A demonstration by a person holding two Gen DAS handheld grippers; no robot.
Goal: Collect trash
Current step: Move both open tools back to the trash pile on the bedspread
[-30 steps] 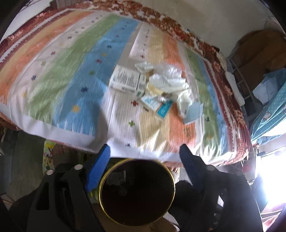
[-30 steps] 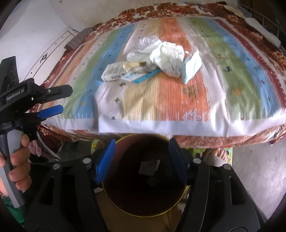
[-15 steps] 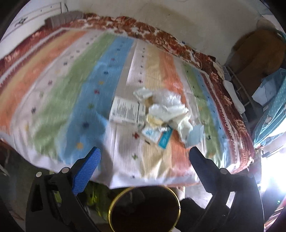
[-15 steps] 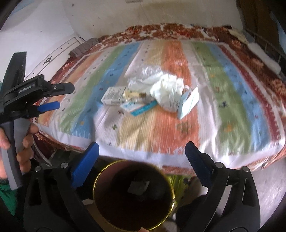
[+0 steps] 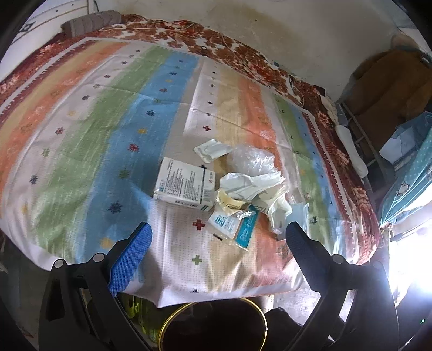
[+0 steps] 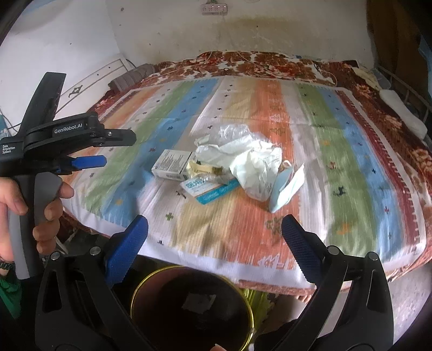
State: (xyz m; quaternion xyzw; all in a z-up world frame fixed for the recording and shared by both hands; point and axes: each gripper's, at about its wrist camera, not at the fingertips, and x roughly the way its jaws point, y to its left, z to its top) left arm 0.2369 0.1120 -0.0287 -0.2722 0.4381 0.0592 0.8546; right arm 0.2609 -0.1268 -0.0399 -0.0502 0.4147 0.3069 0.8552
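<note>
A heap of trash lies on the striped bedspread (image 5: 81,113): a white carton (image 5: 185,185) (image 6: 171,164), crumpled white plastic bags (image 5: 251,178) (image 6: 243,154), a teal sachet (image 5: 244,233) (image 6: 216,193) and a pale blue face mask (image 6: 286,186). A dark bin with a gold rim (image 5: 213,326) (image 6: 191,305) stands on the floor at the bed's near edge, a scrap of paper inside it. My left gripper (image 5: 216,235) is open and empty, short of the heap. My right gripper (image 6: 214,229) is open and empty above the bin. In the right wrist view the left gripper (image 6: 89,151) shows at left, held by a hand.
A grey rolled cloth (image 5: 91,21) lies at the bed's far left corner by the wall. Hanging clothes and a metal rack (image 5: 391,113) crowd the right side. A socket strip (image 6: 214,8) is on the wall.
Both grippers have opened wide and pulled up and away from the bin toward the bed. The bin has slid lower in both views, and the trash heap sits closer.
</note>
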